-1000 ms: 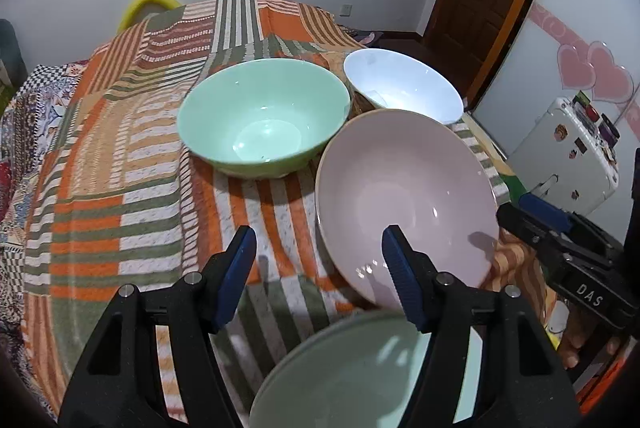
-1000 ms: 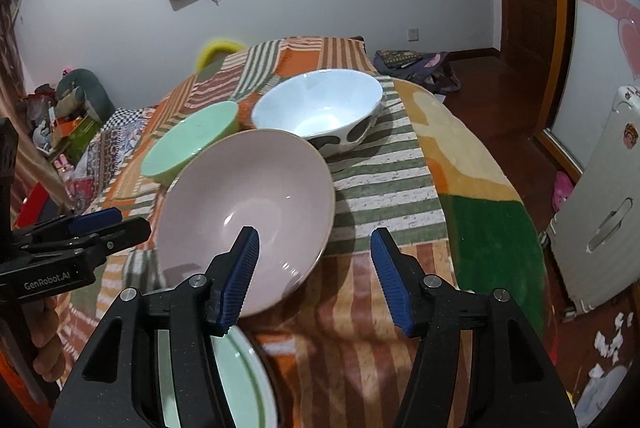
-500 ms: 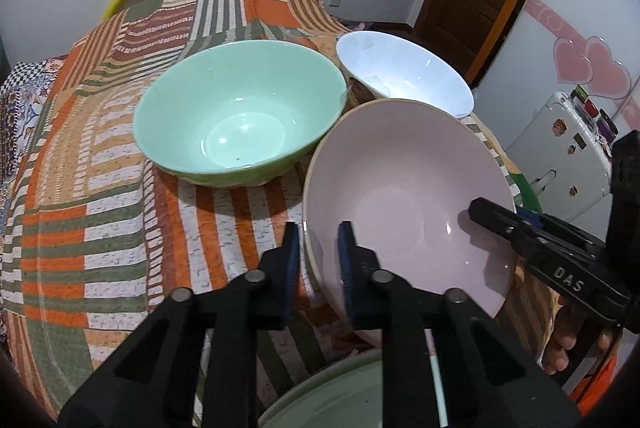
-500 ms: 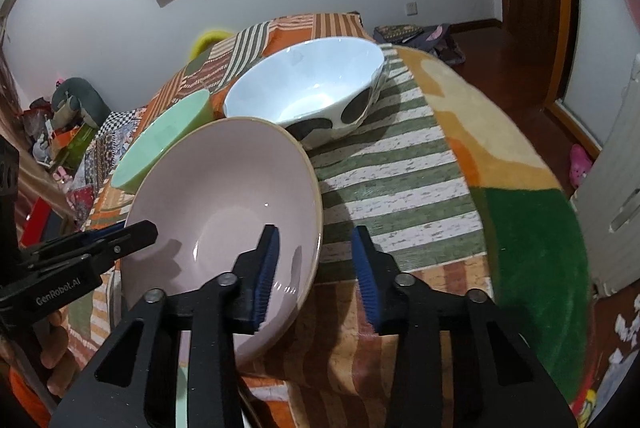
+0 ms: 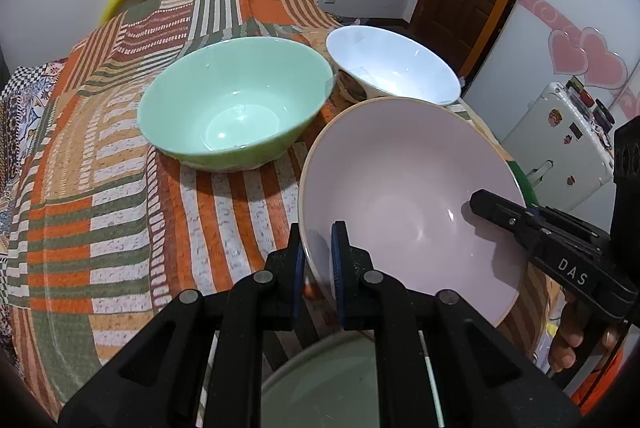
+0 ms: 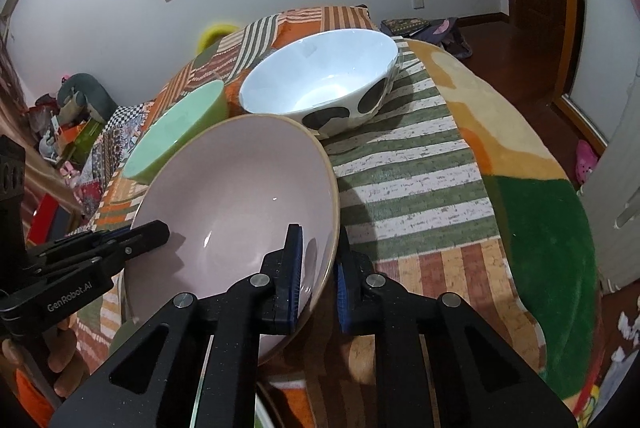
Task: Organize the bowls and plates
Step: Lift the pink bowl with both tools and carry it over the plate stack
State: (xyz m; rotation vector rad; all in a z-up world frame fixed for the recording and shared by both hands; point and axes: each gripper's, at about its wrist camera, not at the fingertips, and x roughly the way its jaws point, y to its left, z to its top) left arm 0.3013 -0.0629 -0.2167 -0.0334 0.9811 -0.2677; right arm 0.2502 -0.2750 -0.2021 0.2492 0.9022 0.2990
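Pink bowl (image 5: 408, 196), glossy, round and wide, sits tilted over the striped woven cloth (image 5: 100, 212), its rim pinched on opposite sides by the left gripper (image 5: 318, 268) and the right gripper (image 6: 318, 268), each clamped on it. Beyond the pink bowl stand a smooth mint-green bowl (image 5: 236, 108) and a white bowl (image 6: 320, 84) with dark spots; a pale green plate (image 5: 344, 384) lies beneath its near edge.

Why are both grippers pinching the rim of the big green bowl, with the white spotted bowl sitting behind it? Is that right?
Not quite. Both grippers pinch the rim of the big pale pink bowl, not the green one. The left wrist view shows the left gripper clamped on its near rim and the right gripper on its other side. The mint green bowl sits untouched beside it, and the white spotted bowl is behind.
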